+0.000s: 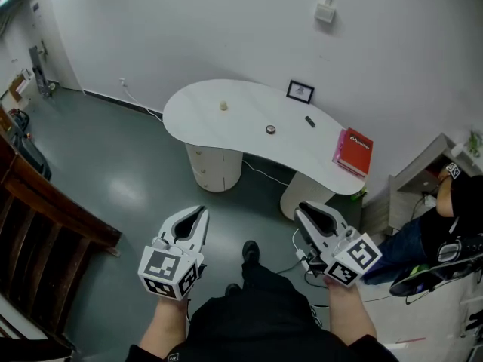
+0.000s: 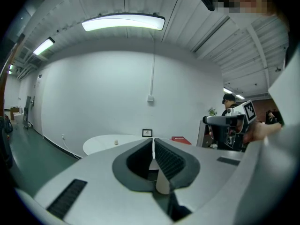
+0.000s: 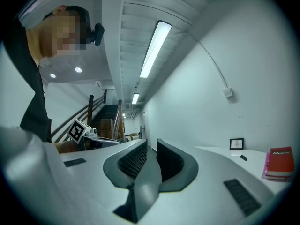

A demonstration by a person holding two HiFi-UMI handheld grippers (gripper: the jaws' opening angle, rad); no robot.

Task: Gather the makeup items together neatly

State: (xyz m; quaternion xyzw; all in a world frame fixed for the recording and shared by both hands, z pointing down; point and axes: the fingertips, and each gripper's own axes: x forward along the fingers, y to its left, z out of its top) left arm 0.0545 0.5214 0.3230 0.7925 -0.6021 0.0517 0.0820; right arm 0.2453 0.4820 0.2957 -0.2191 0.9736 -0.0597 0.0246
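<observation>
A white curved table (image 1: pixel 226 138) stands some way ahead of me against the wall. On it lie a small cream jar (image 1: pixel 223 105), a round compact (image 1: pixel 270 130) and a short black tube (image 1: pixel 310 121), spread well apart. My left gripper (image 1: pixel 200 214) and right gripper (image 1: pixel 304 209) hang over the floor, short of the table and pointing at it. Both are shut and hold nothing. In the left gripper view the left gripper (image 2: pixel 153 140) has its jaws together, with the jar (image 2: pixel 116 142) far beyond. In the right gripper view the right gripper (image 3: pixel 151 144) shows only a slit, and the tube (image 3: pixel 243 157) is off to the right.
A picture frame (image 1: pixel 300 91) and a red book (image 1: pixel 353 151) also sit on the table. A seated person (image 1: pixel 445 228) and white furniture are at the right, and a dark wooden railing (image 1: pixel 53 210) is at the left. Cables run across the grey floor under the table.
</observation>
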